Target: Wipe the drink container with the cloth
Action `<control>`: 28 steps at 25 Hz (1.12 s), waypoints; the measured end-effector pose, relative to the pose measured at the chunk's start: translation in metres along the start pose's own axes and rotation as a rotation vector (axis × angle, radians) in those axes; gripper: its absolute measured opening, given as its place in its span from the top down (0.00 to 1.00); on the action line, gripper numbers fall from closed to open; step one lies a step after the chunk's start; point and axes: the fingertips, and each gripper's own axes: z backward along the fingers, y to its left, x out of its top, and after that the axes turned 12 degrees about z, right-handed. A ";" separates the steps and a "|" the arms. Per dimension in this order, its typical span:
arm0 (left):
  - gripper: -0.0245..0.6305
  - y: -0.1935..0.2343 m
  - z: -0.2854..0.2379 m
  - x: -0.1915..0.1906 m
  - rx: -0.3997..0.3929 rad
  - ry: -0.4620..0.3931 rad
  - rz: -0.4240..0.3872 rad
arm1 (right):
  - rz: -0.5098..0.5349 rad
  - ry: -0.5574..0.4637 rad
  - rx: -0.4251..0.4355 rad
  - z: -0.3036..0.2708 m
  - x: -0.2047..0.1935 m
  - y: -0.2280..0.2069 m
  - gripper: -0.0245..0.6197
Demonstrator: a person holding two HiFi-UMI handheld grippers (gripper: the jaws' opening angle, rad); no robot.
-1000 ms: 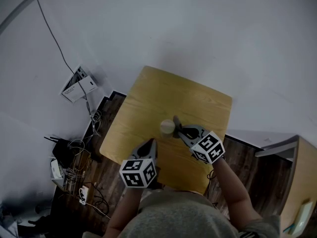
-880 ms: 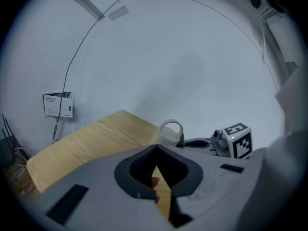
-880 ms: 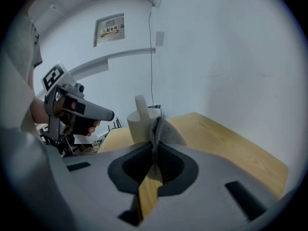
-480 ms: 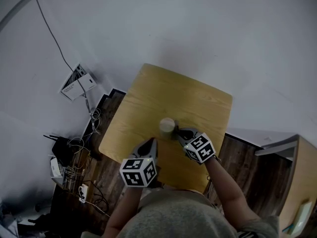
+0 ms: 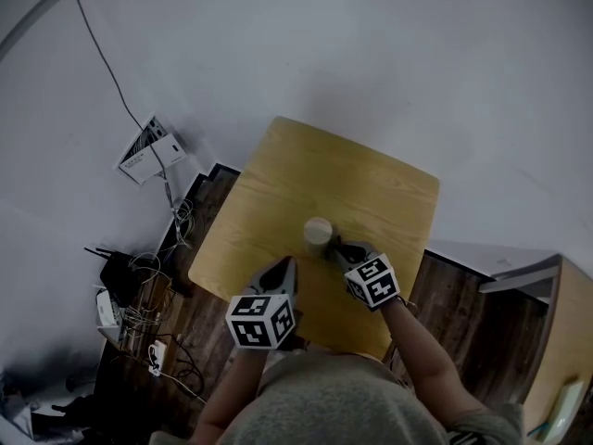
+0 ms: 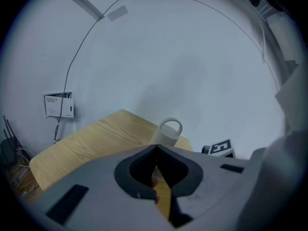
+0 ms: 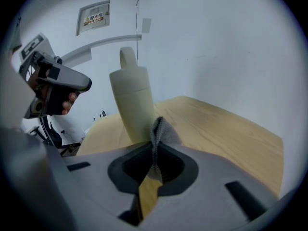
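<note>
A cream drink container (image 5: pixel 318 233) with a loop handle on its lid stands upright near the middle of the wooden table (image 5: pixel 278 184). In the right gripper view the container (image 7: pixel 132 105) rises just ahead of the jaws. My right gripper (image 5: pixel 339 251) is shut on a grey cloth (image 7: pixel 160 131), whose free end pokes up against the container's lower side. My left gripper (image 5: pixel 285 269) hangs shut and empty over the table's near edge, left of the container (image 6: pixel 166 132), a short way off.
The table stands on dark wood flooring against a white wall. Cables and small devices (image 5: pixel 139 295) lie on the floor at the left. A white wall box (image 5: pixel 148 151) sits left of the table. A wooden cabinet (image 5: pixel 565 341) stands at the far right.
My right gripper has drawn in toward the container's near right side with the cloth. The left gripper has stayed where it was.
</note>
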 end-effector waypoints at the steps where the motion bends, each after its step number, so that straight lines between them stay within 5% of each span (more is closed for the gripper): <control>1: 0.96 0.001 0.000 0.000 0.001 0.000 0.000 | -0.008 -0.001 -0.022 0.004 0.000 -0.002 0.94; 8: 0.96 0.006 0.004 0.000 0.009 -0.002 0.003 | -0.004 -0.114 -0.111 0.053 0.028 0.004 0.94; 17: 0.96 0.007 0.008 0.002 0.012 -0.012 0.006 | 0.015 -0.272 -0.023 0.090 0.078 0.033 0.94; 28: 0.96 0.007 0.012 0.001 0.012 -0.019 0.008 | 0.108 -0.256 0.100 0.065 0.095 0.062 0.94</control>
